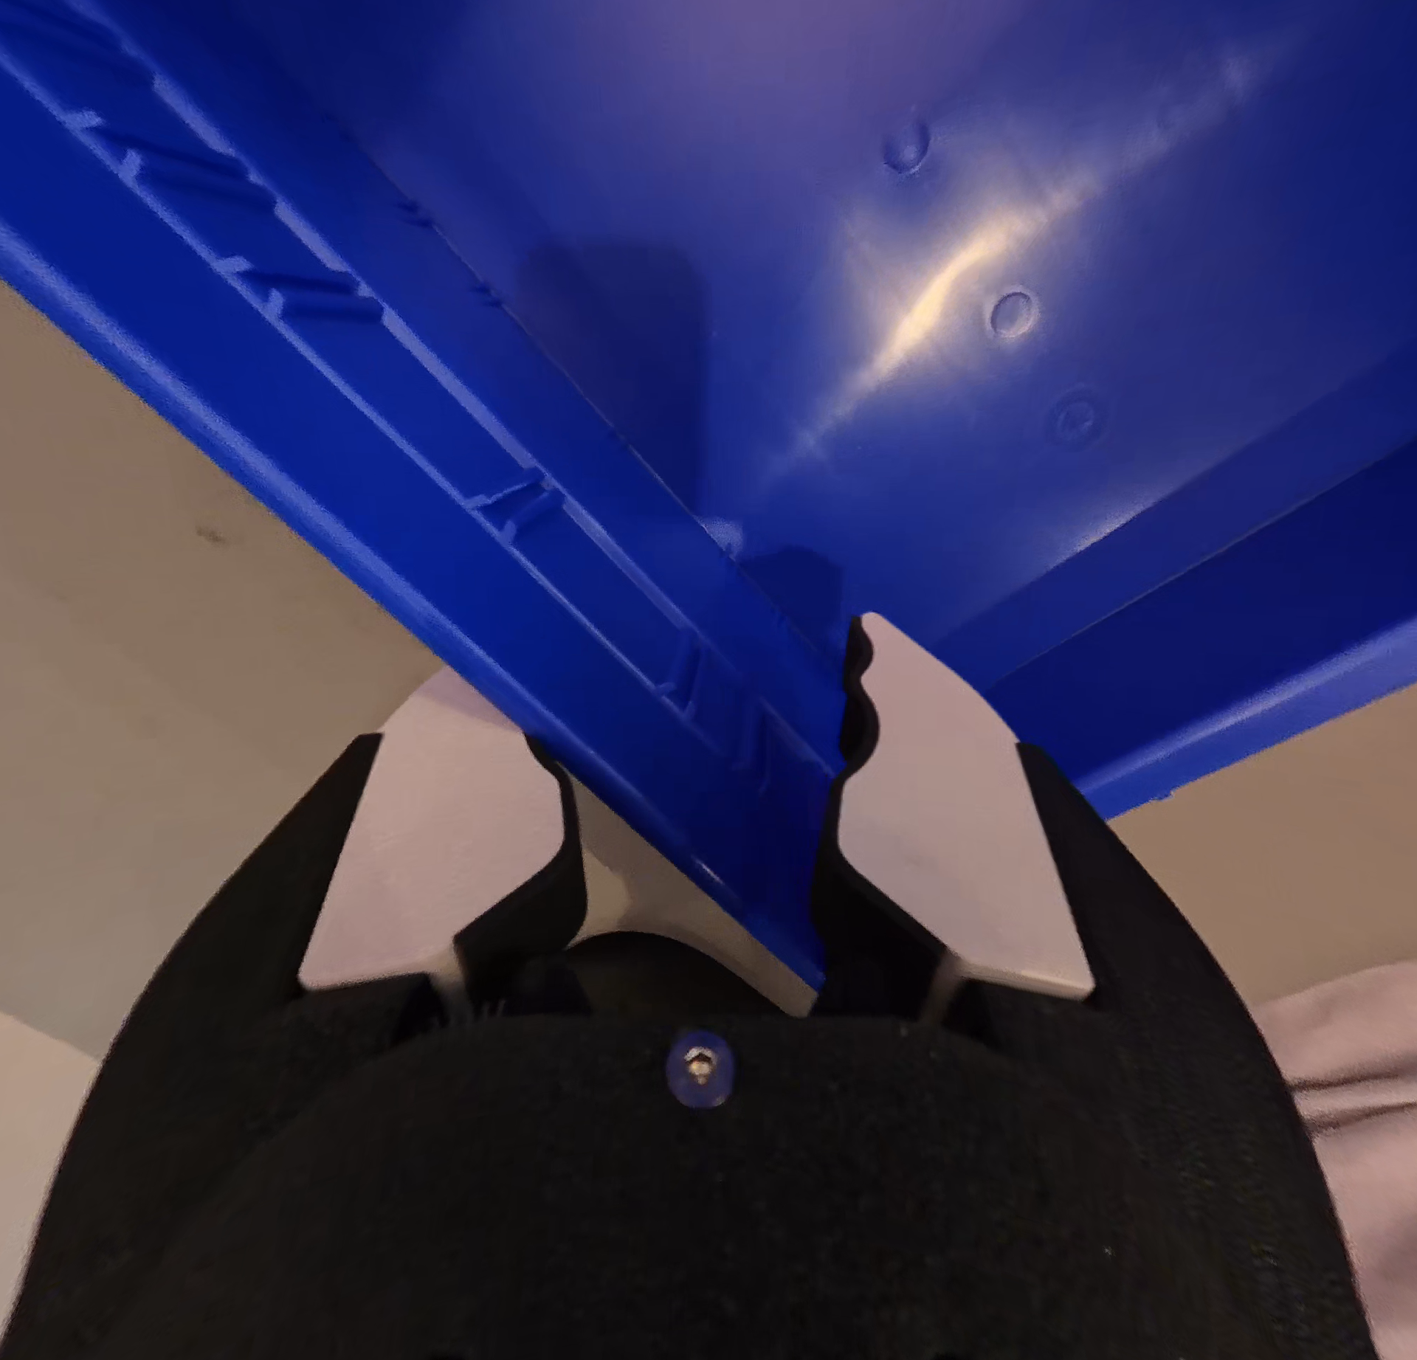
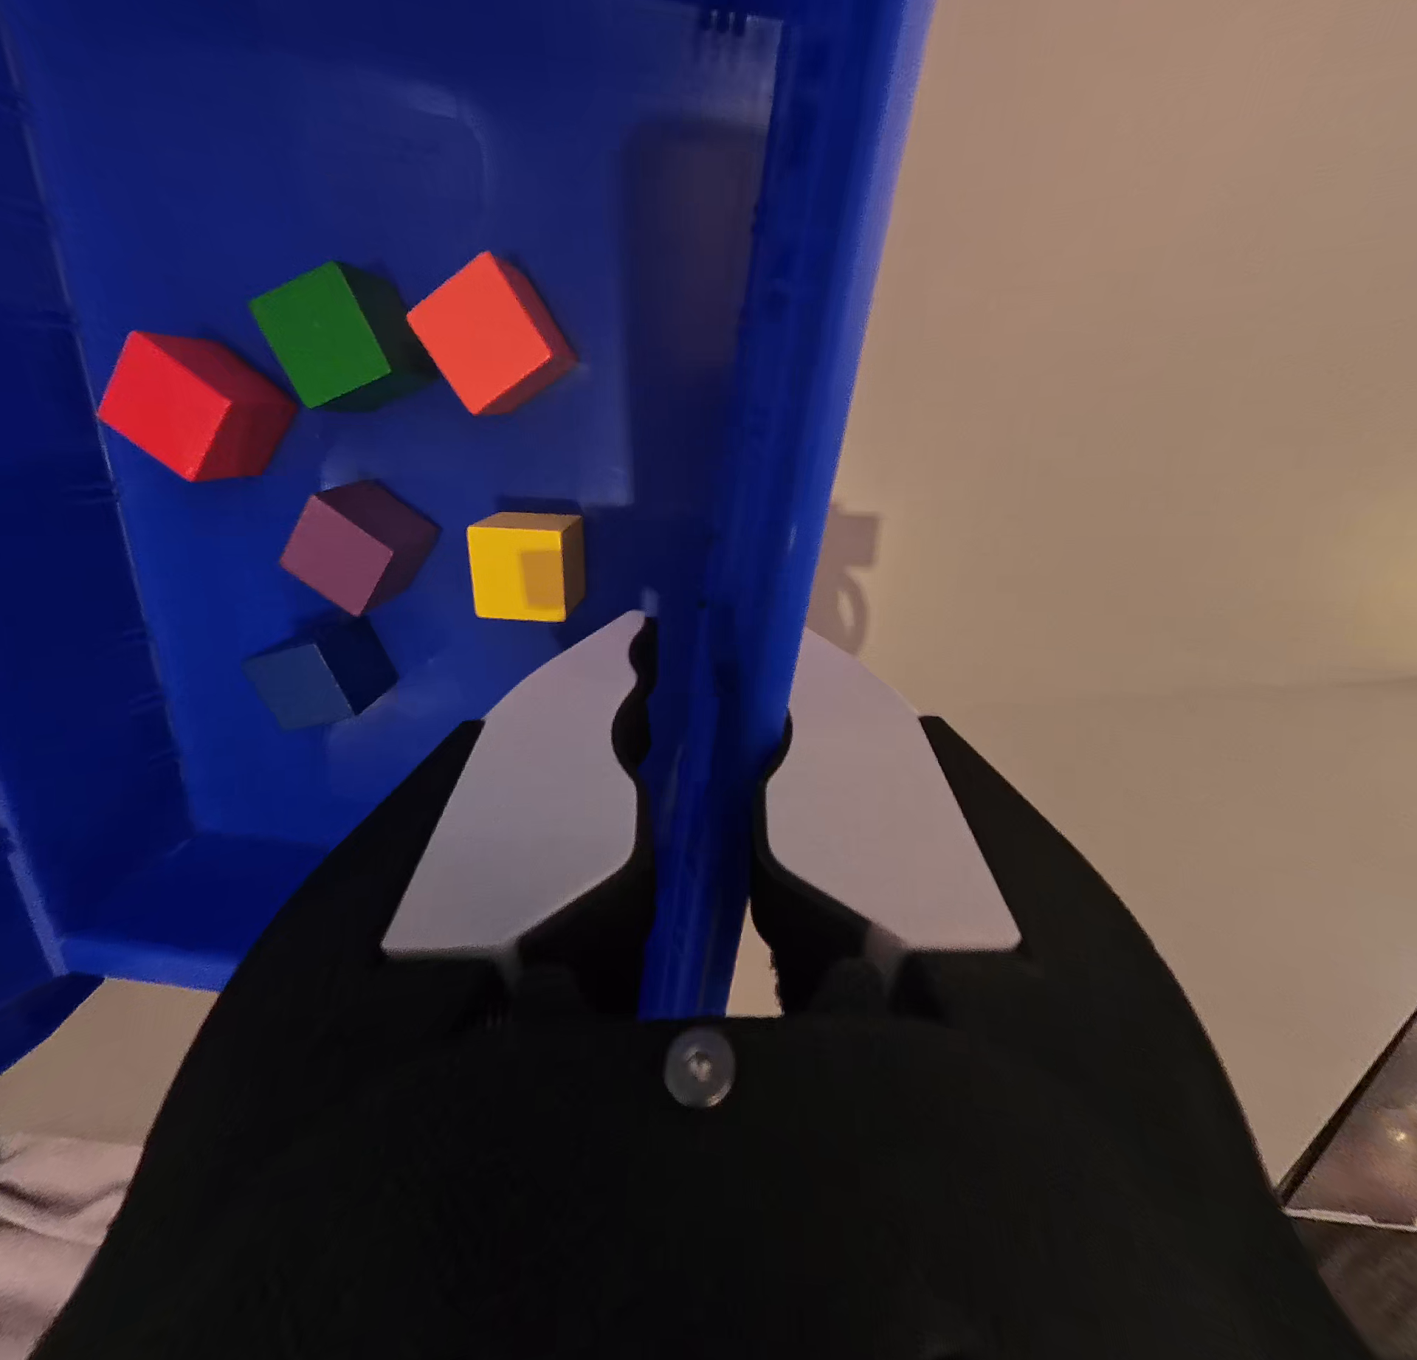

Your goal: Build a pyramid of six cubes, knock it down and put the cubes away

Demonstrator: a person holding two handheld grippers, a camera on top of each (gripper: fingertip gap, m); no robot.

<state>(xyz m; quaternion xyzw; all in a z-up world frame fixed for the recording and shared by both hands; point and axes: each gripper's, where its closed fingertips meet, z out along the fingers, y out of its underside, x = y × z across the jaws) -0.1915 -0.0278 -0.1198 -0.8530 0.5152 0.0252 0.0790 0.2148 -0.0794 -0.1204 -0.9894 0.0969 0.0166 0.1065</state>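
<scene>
Left gripper (image 1: 694, 717): jaws clamped on the rim wall of the blue bin (image 1: 997, 211), near a corner; one finger inside, one outside.
Right gripper (image 2: 709, 679): jaws clamped on the bin (image 2: 836, 326) wall likewise; left finger inside, right finger outside.
Cubes: all six lie loose on the bin floor, left of and beyond the right jaws. Yellow cube (image 2: 524, 566) sits nearest the inner fingertip, apart from it; purple cube (image 2: 354, 545) and dark blue cube (image 2: 318, 673) further left; red cube (image 2: 192, 405), green cube (image 2: 331, 334) and orange cube (image 2: 487, 332) farthest ahead.
Surface: pale tabletop (image 2: 1150, 786) shows right of the right jaws and under the bin edge.
Stage (judgement): cubes are in the bin and nothing is stacked; either start or end of the task, cannot tell which.
Step in hand (judgement): two-handed hold of the bin, to carry or tip it.
Doing it well: keep both clamps firm and level with each other so the wall does not twist; move slowly, since loose cubes will slide; if tipping, pour low over the tabletop.
Risk: uneven lift could pull the rim from one grip.
</scene>
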